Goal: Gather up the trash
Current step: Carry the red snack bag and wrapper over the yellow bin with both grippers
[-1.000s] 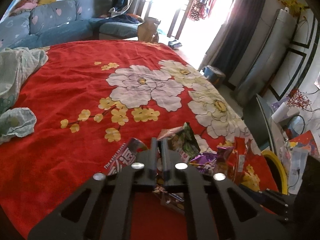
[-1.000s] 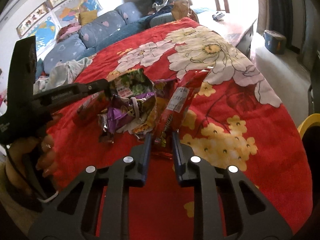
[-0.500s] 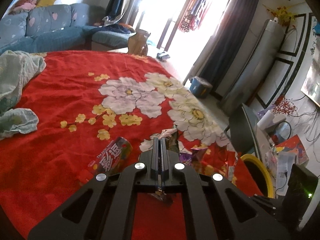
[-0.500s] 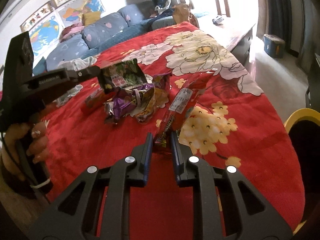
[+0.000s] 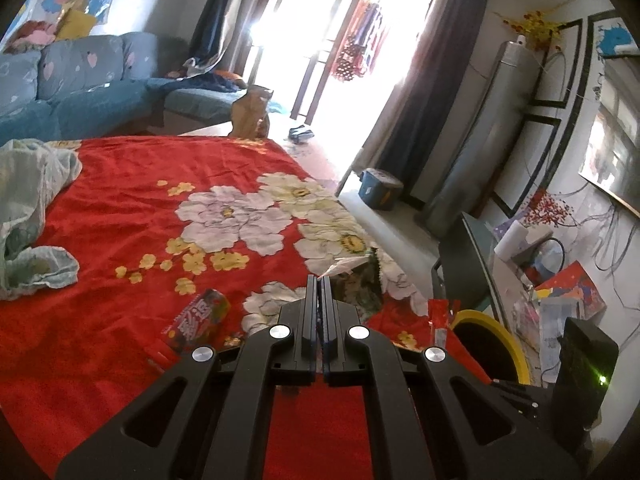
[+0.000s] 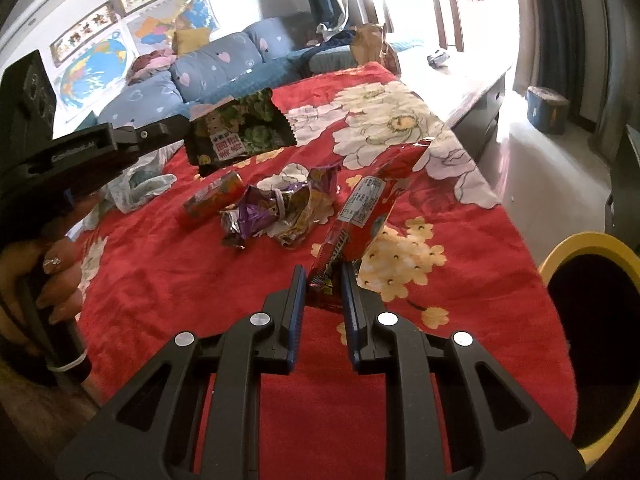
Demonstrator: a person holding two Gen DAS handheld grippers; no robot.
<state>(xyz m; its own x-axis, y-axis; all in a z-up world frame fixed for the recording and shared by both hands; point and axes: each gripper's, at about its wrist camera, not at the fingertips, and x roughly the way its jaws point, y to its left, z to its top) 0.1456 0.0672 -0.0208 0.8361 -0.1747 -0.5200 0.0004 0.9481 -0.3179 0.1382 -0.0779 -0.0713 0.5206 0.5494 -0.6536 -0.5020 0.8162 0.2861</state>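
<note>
The left gripper (image 6: 186, 126) pinches a green snack bag (image 6: 240, 128). The right gripper (image 6: 324, 280) clamps a red wrapper (image 6: 368, 208) above the red desk (image 6: 160, 280).

The red floral cloth (image 6: 460, 320) looks soft and matt. The red wrapper (image 6: 360, 220) and green-black packet (image 6: 240, 132) are glossy foil-like plastic. The crumpled wrappers (image 6: 280, 208) shine metallic.

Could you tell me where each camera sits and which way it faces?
Left wrist: on the left claw, facing across the red floral cloth toward the balcony door; its shut fingers pinch a green-black snack bag.
Right wrist: on the right claw, facing the blue sofa; it holds a long red wrapper; a hand shows.
Shared: cloth, bag, yellow-rimmed bin.
</note>
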